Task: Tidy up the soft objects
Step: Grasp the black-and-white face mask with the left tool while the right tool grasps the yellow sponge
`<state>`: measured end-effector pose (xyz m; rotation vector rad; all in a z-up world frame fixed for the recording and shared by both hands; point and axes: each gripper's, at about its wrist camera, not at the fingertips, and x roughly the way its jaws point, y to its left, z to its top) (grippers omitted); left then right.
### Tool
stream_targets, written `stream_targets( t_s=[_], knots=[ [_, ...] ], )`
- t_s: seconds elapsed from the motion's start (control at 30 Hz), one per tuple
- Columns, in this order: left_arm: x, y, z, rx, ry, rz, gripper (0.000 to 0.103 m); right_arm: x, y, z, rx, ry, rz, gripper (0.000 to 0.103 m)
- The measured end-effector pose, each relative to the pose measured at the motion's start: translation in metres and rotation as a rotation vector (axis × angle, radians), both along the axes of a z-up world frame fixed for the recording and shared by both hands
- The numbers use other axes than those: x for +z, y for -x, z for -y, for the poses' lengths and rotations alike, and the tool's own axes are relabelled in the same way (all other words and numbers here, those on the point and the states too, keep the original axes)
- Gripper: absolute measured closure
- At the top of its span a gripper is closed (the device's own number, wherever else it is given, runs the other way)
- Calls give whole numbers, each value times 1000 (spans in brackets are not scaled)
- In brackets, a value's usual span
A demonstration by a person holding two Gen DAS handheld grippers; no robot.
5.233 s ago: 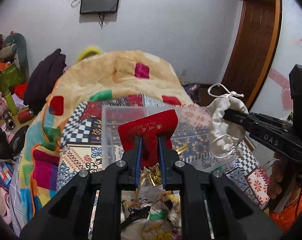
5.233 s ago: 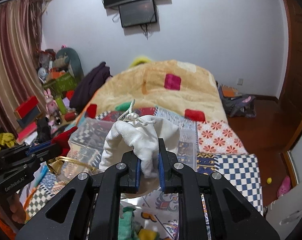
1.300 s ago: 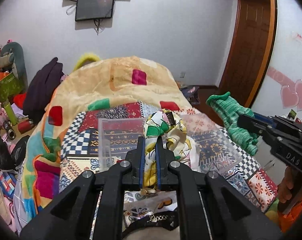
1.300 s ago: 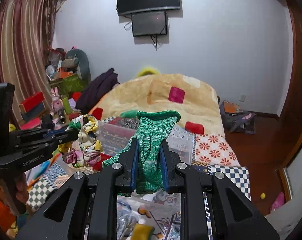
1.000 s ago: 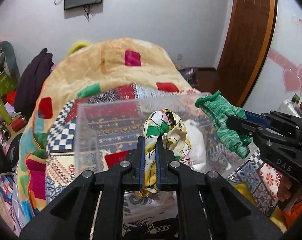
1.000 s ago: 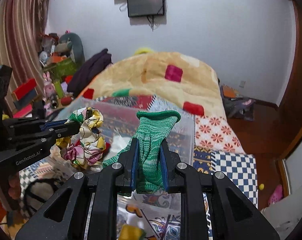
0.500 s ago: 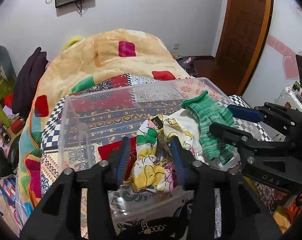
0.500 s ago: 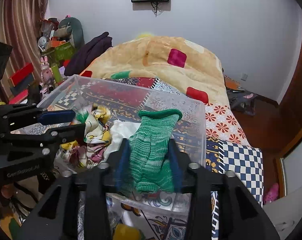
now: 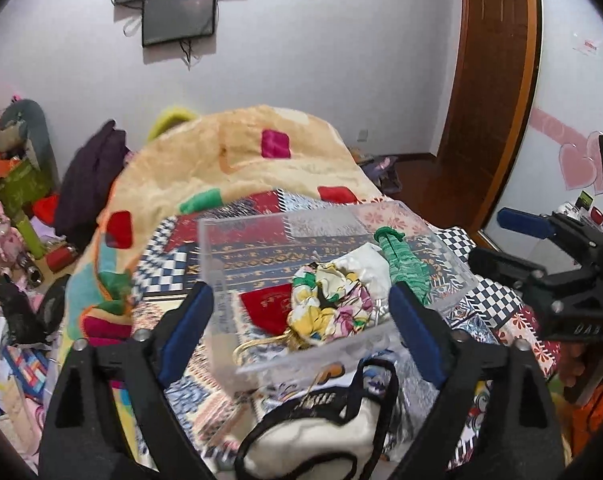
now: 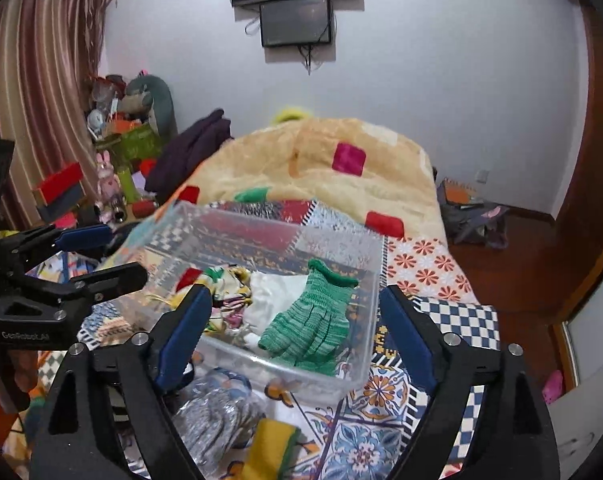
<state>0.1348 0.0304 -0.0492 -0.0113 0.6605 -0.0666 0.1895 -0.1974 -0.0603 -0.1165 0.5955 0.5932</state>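
A clear plastic bin (image 9: pixel 301 213) (image 10: pixel 285 222) sits on the patterned bedspread. Inside it lie a floral scarf (image 9: pixel 329 308), a green knit glove (image 10: pixel 313 320) (image 9: pixel 403 264), a white drawstring bag (image 10: pixel 273 292) and a red pouch (image 9: pixel 267 306). My left gripper (image 9: pixel 299 296) hangs over the bin's near edge, its jaws opening wide and its pads touching nothing. My right gripper (image 10: pixel 293 296) does the same above the glove, jaws opening and empty. Each gripper also shows in the other's view: the right gripper (image 9: pixel 497 238) and the left gripper (image 10: pixel 119 254).
In front of the bin lie a white cloth with black straps (image 9: pixel 321 432), a grey patterned piece (image 10: pixel 217 412) and a yellow-green piece (image 10: pixel 273 448). A beige blanket (image 9: pixel 241 160) is heaped behind. Toys and boxes (image 10: pixel 121 140) crowd the left; a wooden door (image 9: pixel 497 80) stands right.
The left gripper let go of the floral scarf and the right let go of the green glove. Both now lie in the bin, and both grippers have opened wide and drawn back upward.
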Motion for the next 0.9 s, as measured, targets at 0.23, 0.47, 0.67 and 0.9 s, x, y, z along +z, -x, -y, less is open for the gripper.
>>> stream_targets(
  t_s=[0.23, 0.47, 0.67, 0.9],
  knots=[
    [4, 35, -5, 4, -35, 14, 6, 0, 26, 5, 14, 16, 20, 17],
    [-35, 50, -15, 26, -47, -87, 5, -26, 39, 6, 22, 70, -32, 17],
    [-74, 61, -31, 72, -16, -179, 5, -59, 36, 8, 27, 101, -140, 17],
    [-99, 67, -40, 85, 51, -241, 30, -83, 38, 7, 39, 135, -222, 31]
  ],
)
